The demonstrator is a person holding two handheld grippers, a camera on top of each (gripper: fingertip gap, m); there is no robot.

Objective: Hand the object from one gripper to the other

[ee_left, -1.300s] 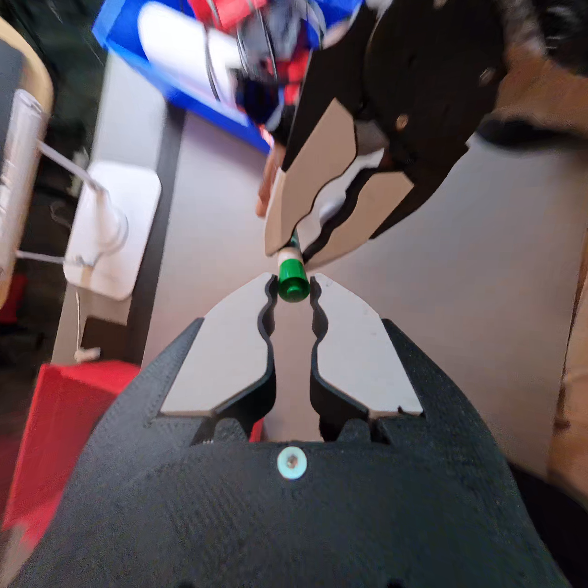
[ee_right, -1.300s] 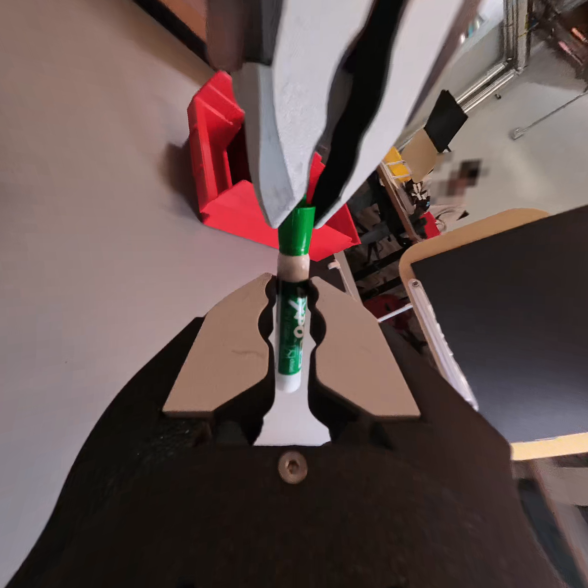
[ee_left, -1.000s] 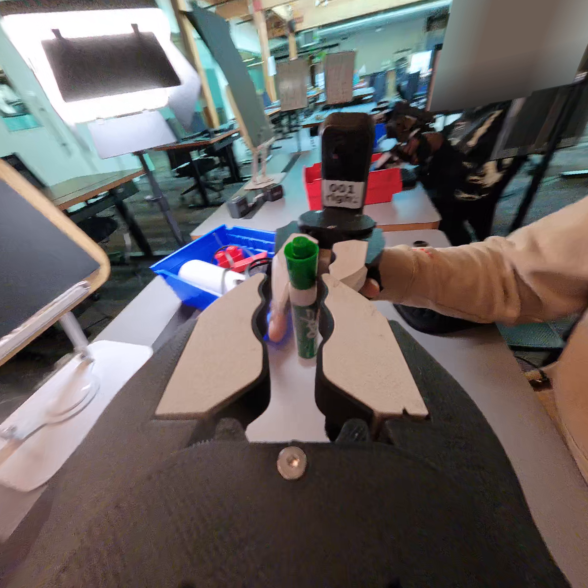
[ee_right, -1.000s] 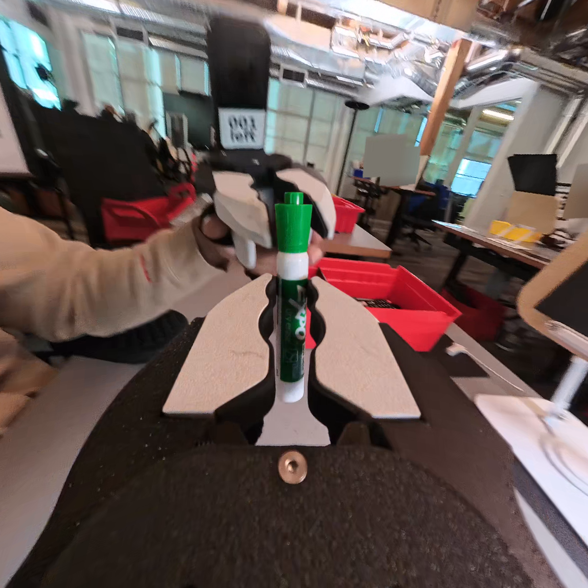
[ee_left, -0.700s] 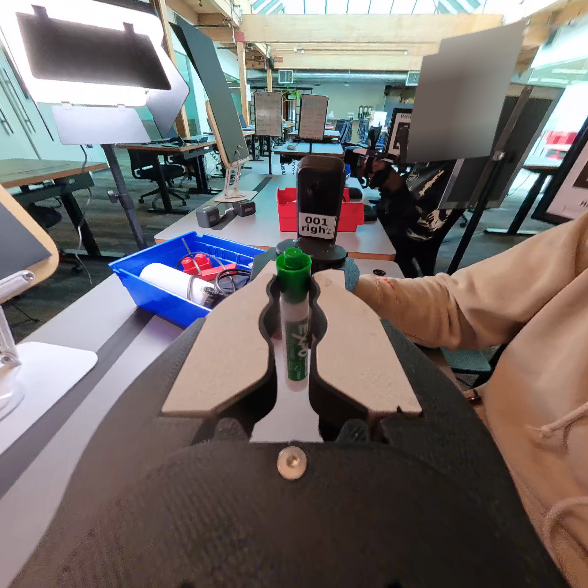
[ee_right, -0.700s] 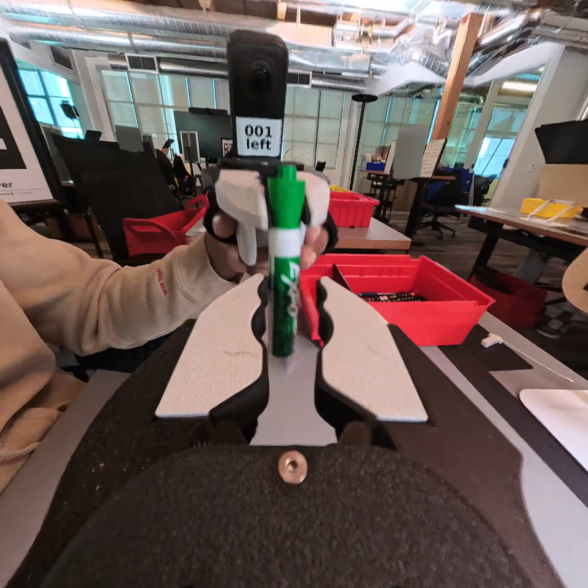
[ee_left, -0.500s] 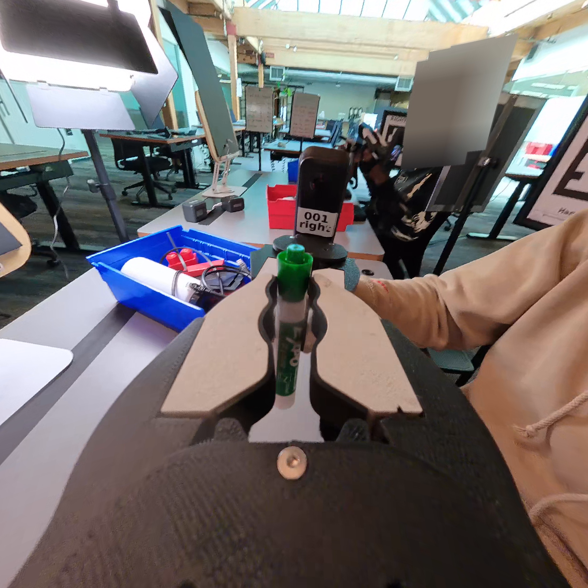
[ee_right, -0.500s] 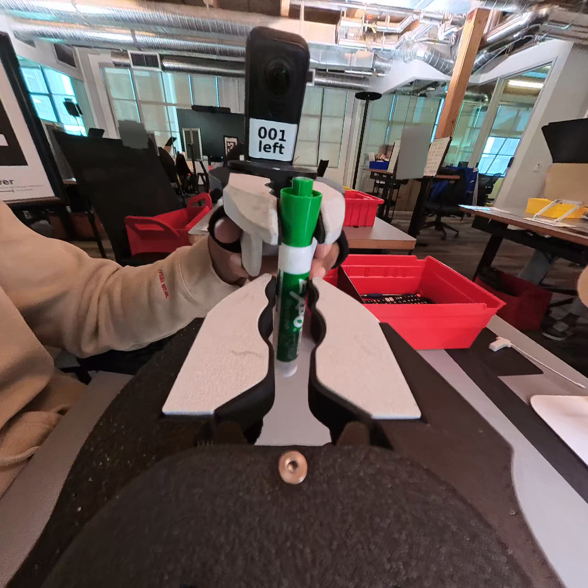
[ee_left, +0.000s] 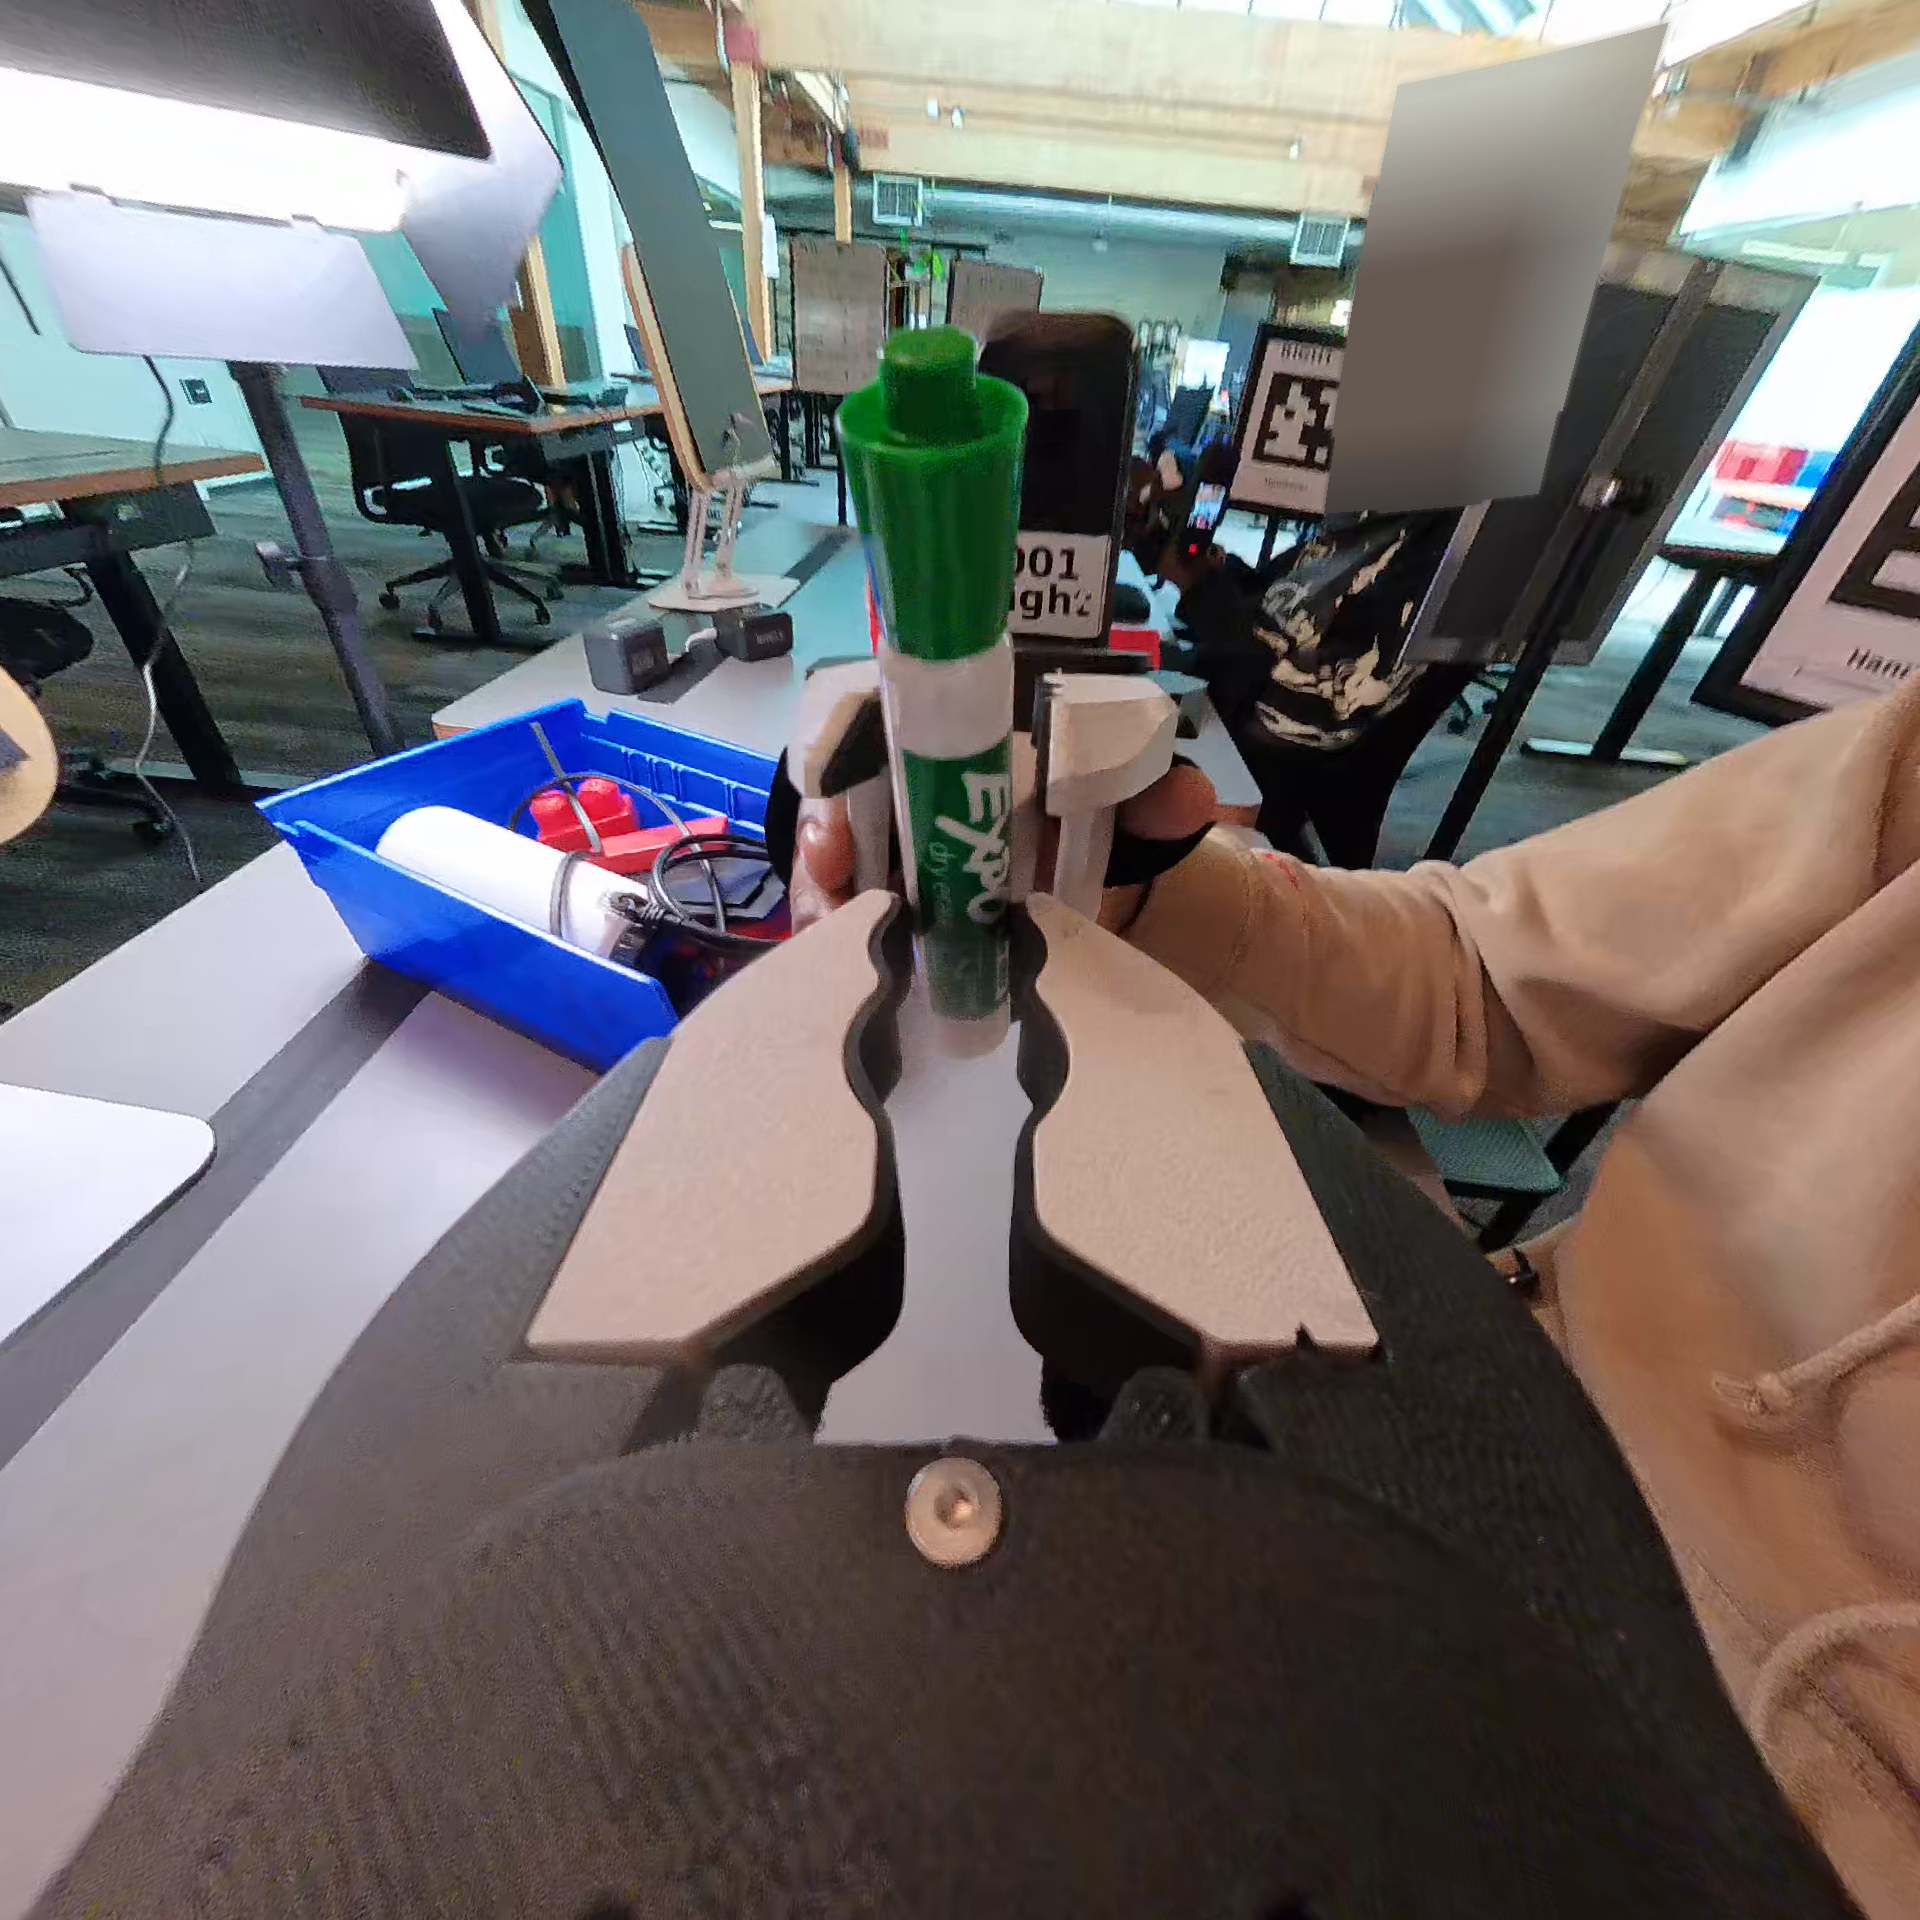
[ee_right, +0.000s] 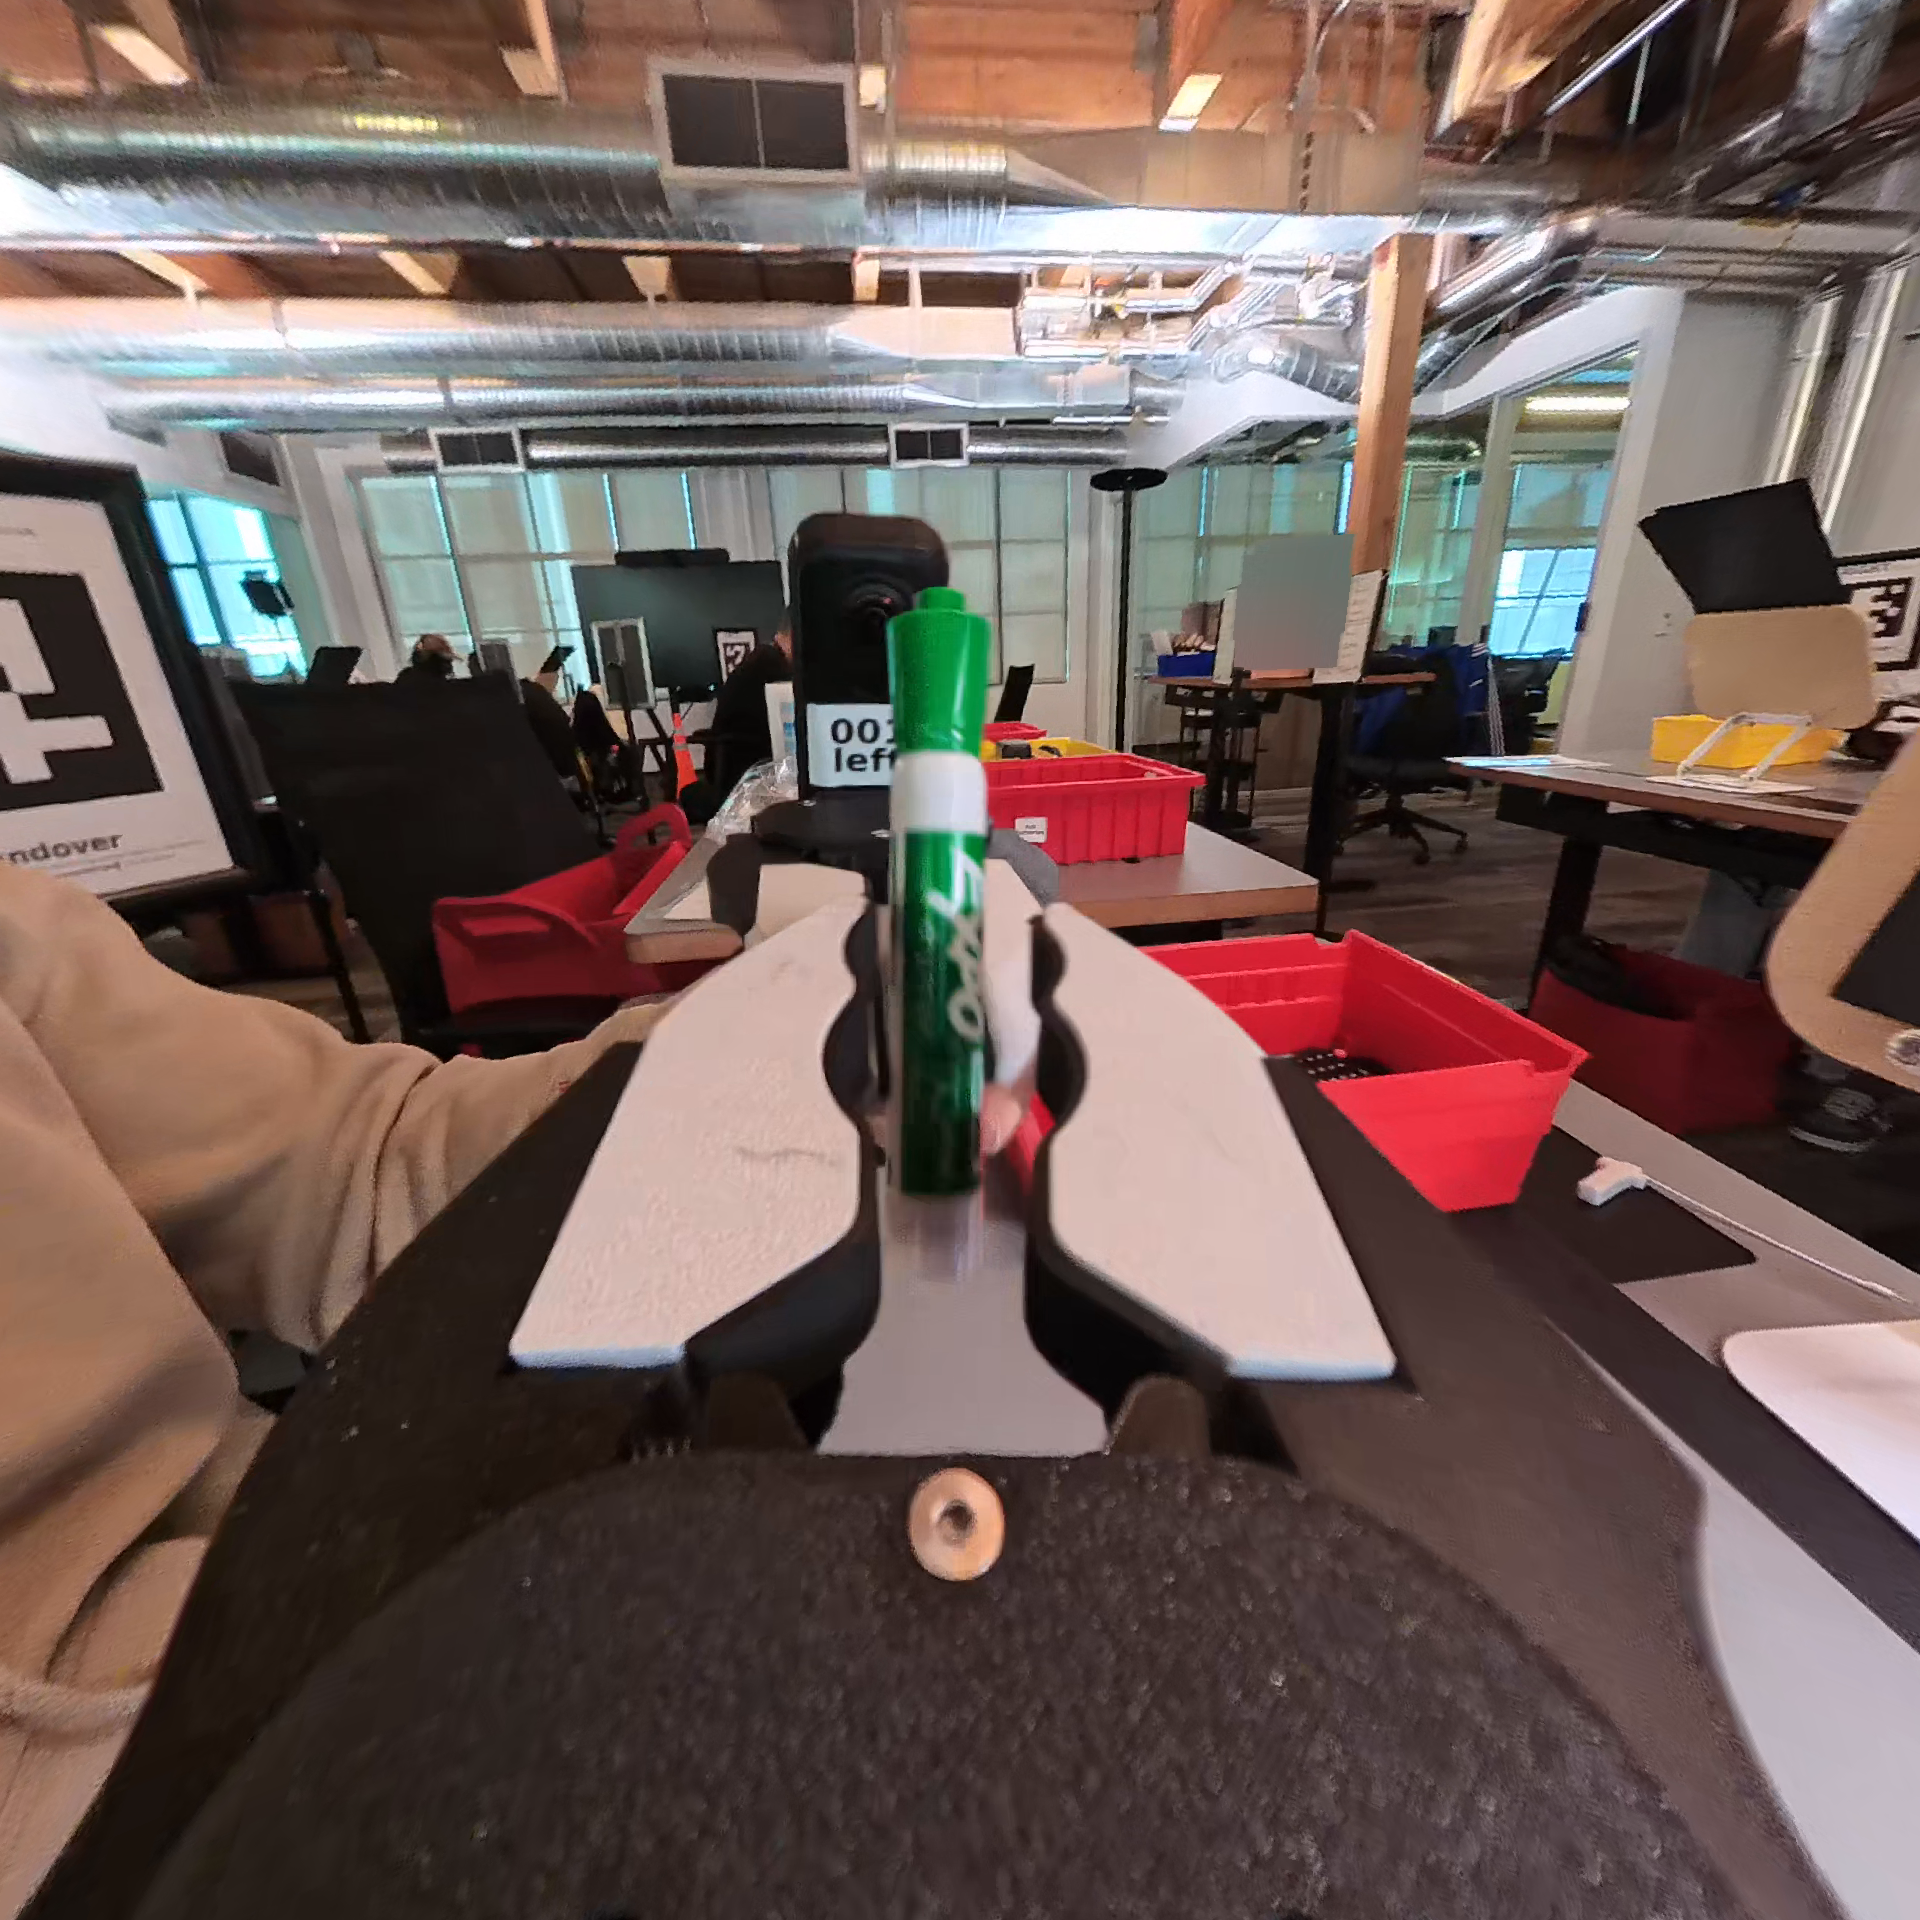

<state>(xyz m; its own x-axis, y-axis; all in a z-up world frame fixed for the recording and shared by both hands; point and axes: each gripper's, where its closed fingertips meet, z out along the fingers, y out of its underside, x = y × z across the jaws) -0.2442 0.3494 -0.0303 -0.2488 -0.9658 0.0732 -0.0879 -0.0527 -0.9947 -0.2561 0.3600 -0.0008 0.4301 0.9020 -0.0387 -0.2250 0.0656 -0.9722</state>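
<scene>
A green dry-erase marker [ee_left: 940, 623] with a green cap stands upright between the two grippers. My left gripper [ee_left: 958, 914] is shut on its lower barrel at the fingertips. My right gripper [ee_left: 971, 748] faces it from beyond, its fingers spread to either side of the marker. In the right wrist view the marker [ee_right: 935, 935] stands between my right gripper's [ee_right: 951, 925] parted fingers, with gaps on both sides. The left gripper's tips are mostly hidden behind it.
A blue bin [ee_left: 488, 935] with a white roll, red blocks and cables sits left on the grey table [ee_left: 260, 1299]. A red bin [ee_right: 1455, 1039] sits on the other side. A white base plate [ee_left: 83, 1174] lies near the edge. A tan sleeve [ee_left: 1558, 987] reaches in. My two grippers' fingertips are within a few centimetres of each other.
Both grippers tilted up from facing the table to level. The left gripper closed on the marker, now held at its fingertips. The right gripper's fingers spread apart and let go of it.
</scene>
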